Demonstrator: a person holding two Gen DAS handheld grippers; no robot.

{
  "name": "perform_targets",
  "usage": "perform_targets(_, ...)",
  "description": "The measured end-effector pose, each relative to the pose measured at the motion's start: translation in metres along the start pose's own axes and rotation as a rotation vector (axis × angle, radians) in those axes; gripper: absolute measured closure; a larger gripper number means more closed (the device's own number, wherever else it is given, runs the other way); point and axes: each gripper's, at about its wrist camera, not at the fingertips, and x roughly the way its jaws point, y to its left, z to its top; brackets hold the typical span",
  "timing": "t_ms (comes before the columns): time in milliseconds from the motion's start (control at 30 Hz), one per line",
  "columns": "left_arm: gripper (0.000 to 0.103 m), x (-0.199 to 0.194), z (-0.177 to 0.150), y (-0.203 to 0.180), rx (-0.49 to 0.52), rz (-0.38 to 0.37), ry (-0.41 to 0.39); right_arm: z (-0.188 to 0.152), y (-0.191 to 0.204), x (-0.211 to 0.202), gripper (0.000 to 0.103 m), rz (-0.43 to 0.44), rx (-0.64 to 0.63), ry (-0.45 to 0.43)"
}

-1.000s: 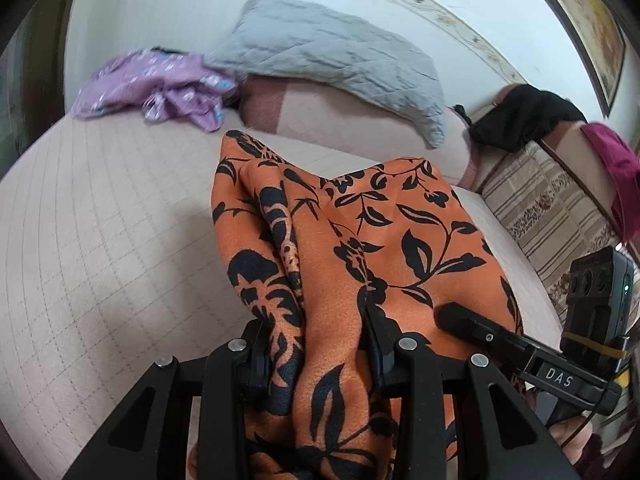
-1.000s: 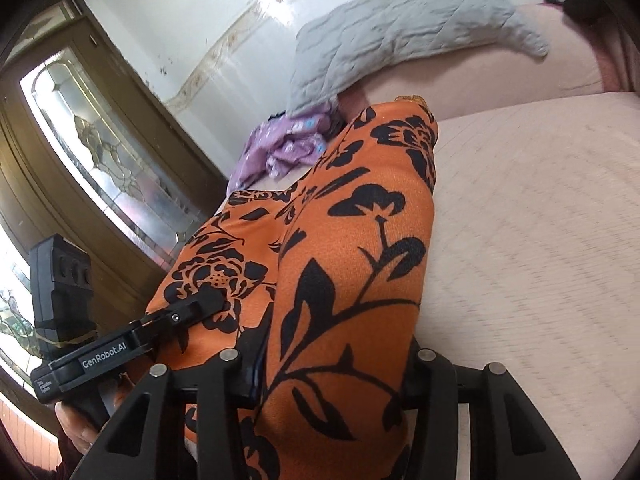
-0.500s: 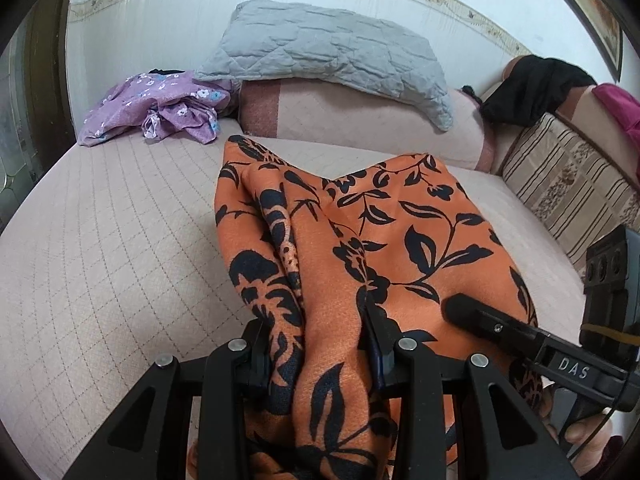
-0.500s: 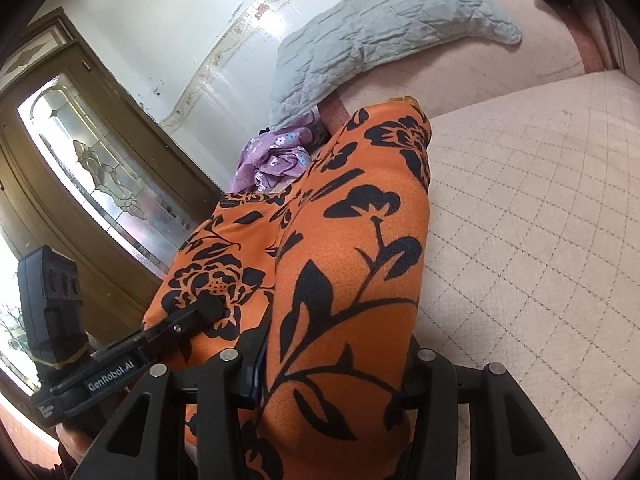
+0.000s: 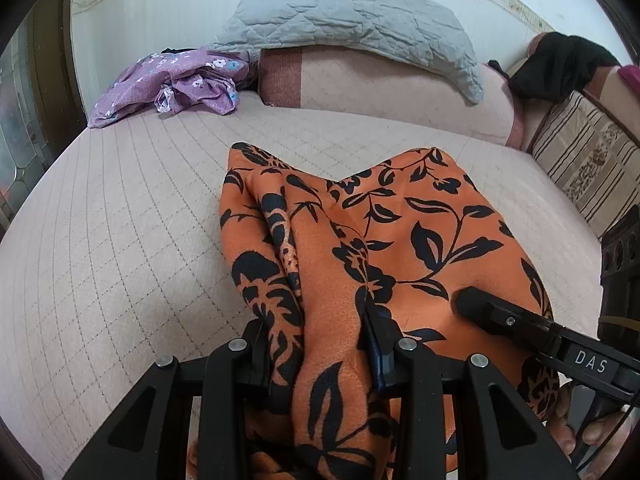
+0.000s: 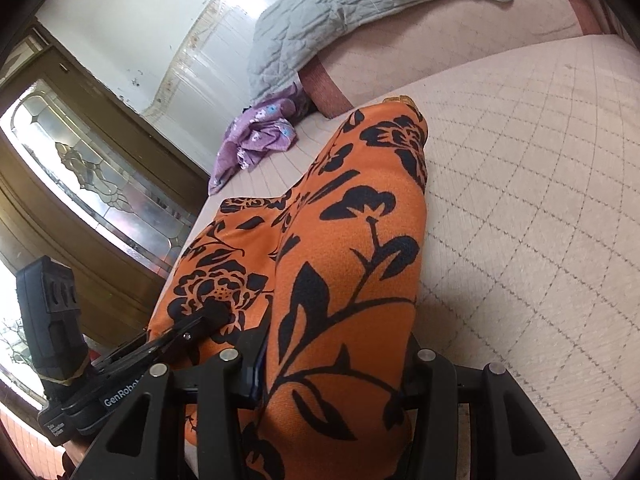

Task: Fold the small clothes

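**Quilted bed, orange garment held at both ends**

Beige quilted bedding (image 5: 120, 240) lies under the orange floral garment (image 5: 400, 232), which hangs bunched between the two grippers, its far end draping toward the mattress. In my judgement the main risk is a crooked fold: the cloth is gathered in thick ridges, so laying it down now could trap wrinkles, and slippery fabric could slide out of one grip. The left gripper (image 5: 320, 344) pinches a bunched fold, fingers narrowly spread by the cloth's thickness. The right gripper (image 6: 336, 360) likewise clamps a wide roll of it. A purple garment (image 5: 172, 80) and grey pillow (image 5: 352, 28) lie well apart, by the wall
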Motion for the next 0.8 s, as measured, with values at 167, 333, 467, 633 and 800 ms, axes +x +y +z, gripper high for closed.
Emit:
perform_targets(167,0.066,0.01,-0.005,0.002,0.001,0.018,0.013,-0.002,-0.006,0.011,0.055,-0.014,0.015,0.017)
perform_targets(333,0.064,0.014,-0.011,0.0,0.017,0.036,0.011,-0.003,-0.012,0.013,0.055,-0.02,0.024,0.028)
perform_targets(467,0.051,0.021,-0.016,0.003,0.014,0.071,0.024,-0.002,-0.015,0.02,0.05,-0.035,0.043,0.05)
perform_targets(633,0.028,0.027,-0.02,0.013,-0.001,0.103,0.027,-0.004,-0.019,0.022,0.039,-0.059,0.063,0.068)
perform_targets(800,0.023,0.025,-0.02,0.02,-0.015,0.099,0.034,-0.002,-0.008,0.018,0.036,-0.117,0.005,0.068)
